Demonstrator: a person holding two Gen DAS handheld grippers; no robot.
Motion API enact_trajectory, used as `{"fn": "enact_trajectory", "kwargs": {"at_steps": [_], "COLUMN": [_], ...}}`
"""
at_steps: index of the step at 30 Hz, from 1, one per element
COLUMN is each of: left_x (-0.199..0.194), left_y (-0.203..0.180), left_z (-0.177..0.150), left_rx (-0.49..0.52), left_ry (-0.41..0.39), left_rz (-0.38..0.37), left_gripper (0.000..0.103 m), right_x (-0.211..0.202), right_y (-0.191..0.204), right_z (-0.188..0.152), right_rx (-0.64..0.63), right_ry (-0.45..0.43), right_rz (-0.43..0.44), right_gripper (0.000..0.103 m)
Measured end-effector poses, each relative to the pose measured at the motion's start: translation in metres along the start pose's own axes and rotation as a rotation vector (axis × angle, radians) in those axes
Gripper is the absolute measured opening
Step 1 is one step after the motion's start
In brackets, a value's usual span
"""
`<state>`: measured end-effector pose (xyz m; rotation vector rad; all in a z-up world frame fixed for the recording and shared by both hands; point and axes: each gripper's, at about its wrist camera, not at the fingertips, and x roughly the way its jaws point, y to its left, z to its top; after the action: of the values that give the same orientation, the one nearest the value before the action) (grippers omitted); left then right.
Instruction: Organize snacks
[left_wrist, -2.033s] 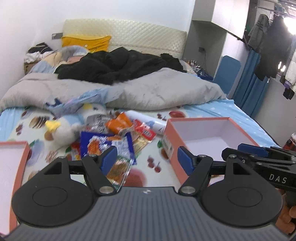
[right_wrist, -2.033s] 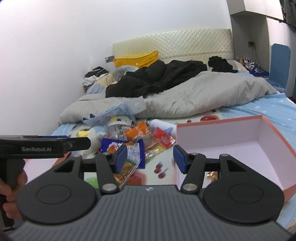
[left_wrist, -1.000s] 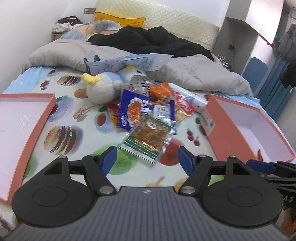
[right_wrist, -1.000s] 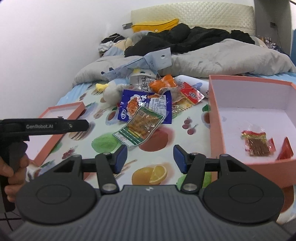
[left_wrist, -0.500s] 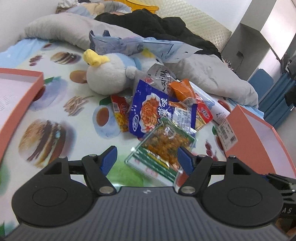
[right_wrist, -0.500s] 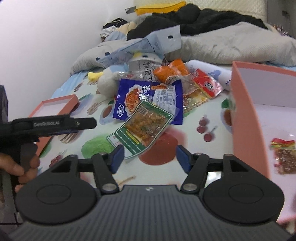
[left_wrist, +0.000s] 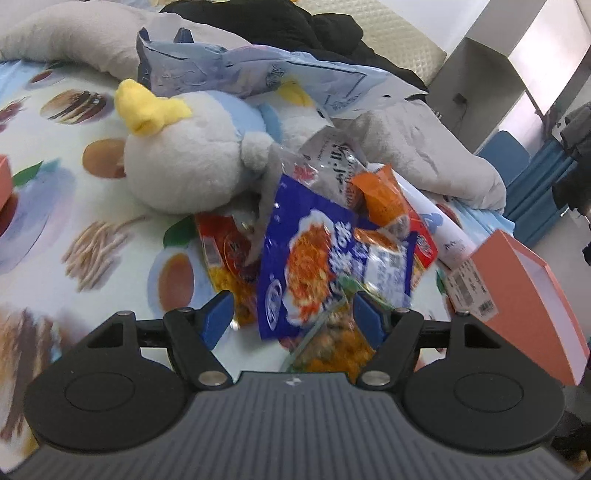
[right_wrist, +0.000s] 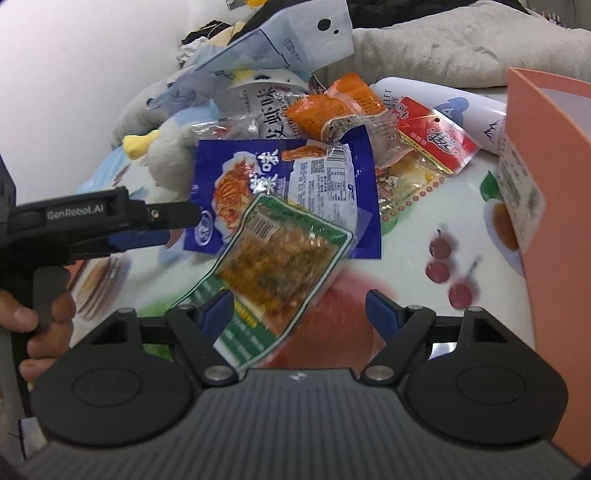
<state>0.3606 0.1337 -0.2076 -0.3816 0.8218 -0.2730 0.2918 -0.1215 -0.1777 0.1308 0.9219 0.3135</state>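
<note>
Snacks: a loose pile of packets on the bed (right_wrist: 413, 236), lying on a sheet printed with fruit and food pictures, between a plush toy and a box.
Blue packet (right_wrist: 280, 192): flat near the middle of the pile; in the left wrist view (left_wrist: 325, 266) it sits straight ahead of the left claw.
Green-edged clear packet (right_wrist: 277, 269): lies across the blue packet's near edge, its lower corner between the tips of the right claw.
Orange packet (right_wrist: 332, 110): behind the blue one, touching it.
Red-label packet (right_wrist: 436, 144): to the right of the orange one, overlapping a clear packet beneath.
White packet with dark lettering (right_wrist: 258, 103): at the back of the pile, against the plush toy.
Plush toy (left_wrist: 192, 155): grey-white with a yellow tuft, to the left of the pile – a pale blue bag lies over it.
Box (right_wrist: 554, 177): salmon-coloured, open, standing to the right of the pile; a barcode label on its near wall.
White tube (right_wrist: 461, 107): lying between the pile and the box.
Left claw (left_wrist: 291, 314): released, nothing gripped, hovering low over the blue packet's near end.
Right claw (right_wrist: 299, 308): jaws opening – the green-edged packet shows between them, pads not pressing on it.
Hand (right_wrist: 40, 317): at the left edge of the right wrist view, wrapped around the left tool's grip.
</note>
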Motion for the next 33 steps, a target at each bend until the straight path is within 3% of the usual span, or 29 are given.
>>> {"fn": "enact_trajectory", "kwargs": {"at_steps": [7,9,14,17,19,20,21,24,28,33], "left_x": [0.03,0.038,0.05,0.053,0.053,0.053,0.052,0.048,0.038,0.019], "left_y": [-0.004,-0.007,-0.012,-0.015,-0.013,-0.013,-0.014,-0.019,-0.024,-0.027], "left_z": [0.014,0.017,0.018,0.017,0.017,0.017,0.017,0.018,0.014,0.005], "left_rx": [0.035,0.046,0.054,0.063,0.047,0.044,0.047,0.064,0.065,0.028], "left_ry": [-0.009,-0.004,0.005,0.008,0.01,0.011,0.011,0.014,0.014,0.009], "left_rz": [-0.044,-0.028,-0.008,0.01,0.008,0.007,0.009,0.019,0.024,0.023], "left_gripper": [0.073,0.066,0.062,0.058,0.048,0.046,0.037,0.018,0.007,0.004], "right_x": [0.023,0.03,0.037,0.037,0.035,0.034,0.033,0.029,0.018,0.0], "right_y": [0.019,0.024,0.028,0.03,0.03,0.03,0.029,0.03,0.029,0.031], "right_z": [0.005,0.007,0.009,0.009,0.009,0.009,0.009,0.008,0.007,0.001], "right_rx": [-0.084,-0.114,-0.123,-0.141,-0.148,-0.149,-0.146,-0.138,-0.121,-0.128], "right_ry": [0.004,0.006,0.018,0.027,0.029,0.031,0.034,0.041,0.041,0.03], "right_rz": [-0.025,-0.059,-0.073,-0.073,-0.071,-0.07,-0.068,-0.054,-0.026,-0.024], "right_gripper": [0.08,0.08,0.078,0.066,0.059,0.05,0.04,0.024,0.017,0.015]}}
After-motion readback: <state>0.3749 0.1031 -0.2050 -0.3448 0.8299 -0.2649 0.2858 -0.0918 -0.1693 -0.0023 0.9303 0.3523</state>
